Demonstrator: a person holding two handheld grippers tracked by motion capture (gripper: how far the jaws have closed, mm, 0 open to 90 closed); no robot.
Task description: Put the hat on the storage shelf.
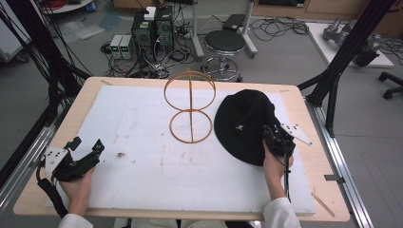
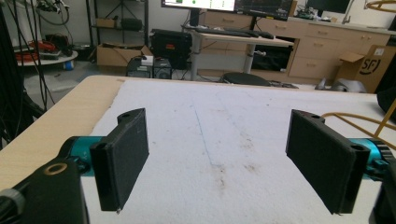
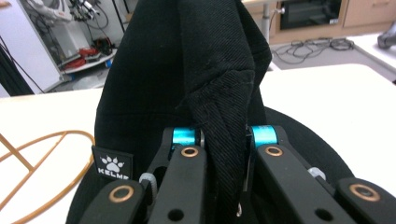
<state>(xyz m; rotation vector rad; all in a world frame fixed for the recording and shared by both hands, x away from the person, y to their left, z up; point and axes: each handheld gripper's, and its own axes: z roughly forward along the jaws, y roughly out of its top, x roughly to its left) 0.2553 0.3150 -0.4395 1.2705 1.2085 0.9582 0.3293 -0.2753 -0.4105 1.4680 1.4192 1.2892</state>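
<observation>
A black bucket hat [image 1: 244, 121] with a small white logo lies on the white mat at the right. My right gripper [image 1: 277, 138] is at the hat's near right edge, shut on a pinched fold of the hat's black fabric [image 3: 227, 140]. The hat [image 3: 154, 70] rises in front of the right gripper's camera, its paw-print label at lower left. A gold wire stand [image 1: 190, 107] with two rings on a post stands at the mat's middle back. My left gripper [image 1: 85, 152] rests at the table's near left, open, with its black pads [image 2: 122, 156] wide apart over bare mat.
The white mat [image 1: 142, 161] covers most of the wooden table [image 1: 85, 95]. Black frame posts [image 1: 347, 47] stand at both sides. A stool [image 1: 224, 45], computers and cables sit on the floor beyond the far edge.
</observation>
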